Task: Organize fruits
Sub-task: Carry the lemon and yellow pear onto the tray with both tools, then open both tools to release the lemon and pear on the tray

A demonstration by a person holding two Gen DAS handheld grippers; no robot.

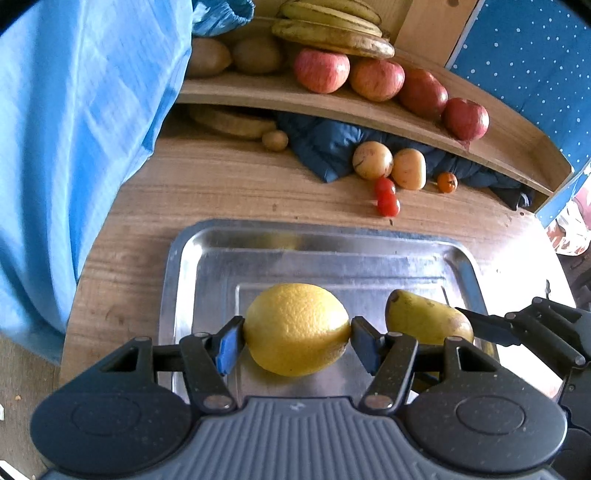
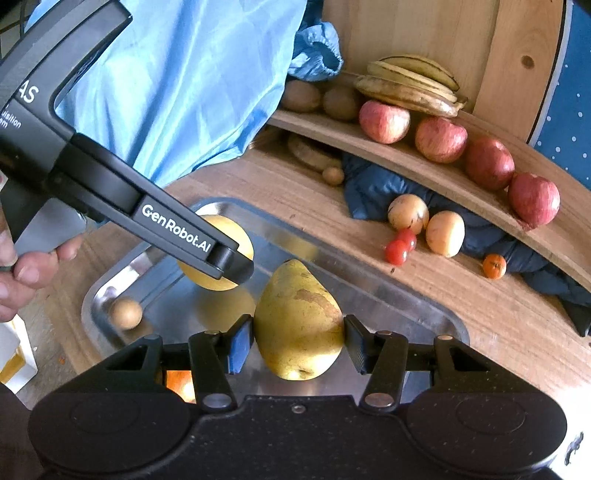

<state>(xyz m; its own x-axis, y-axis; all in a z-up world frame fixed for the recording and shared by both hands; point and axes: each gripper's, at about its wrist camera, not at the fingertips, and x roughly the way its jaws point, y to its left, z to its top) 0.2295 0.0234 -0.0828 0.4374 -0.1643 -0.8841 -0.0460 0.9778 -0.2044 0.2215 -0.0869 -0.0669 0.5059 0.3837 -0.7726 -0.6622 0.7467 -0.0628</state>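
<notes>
Both claws are carrying fruit above the metal tray: the left claw is clamping the lemon, the right claw is clamping the pear, and each probably needs placing beside its kind beyond the tray.

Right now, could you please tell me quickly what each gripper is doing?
Left gripper: jaws closed on the yellow citrus fruit, above the metal tray.
Right gripper: jaws closed on the pear.

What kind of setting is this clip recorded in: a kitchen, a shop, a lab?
Most likely a home room, though no kitchen fixtures show. Fruit sits on a wooden shelf and wooden table: bananas above a row of apples. A metal tray lies on the table, and a dark padded jacket is tucked under the shelf.
</notes>
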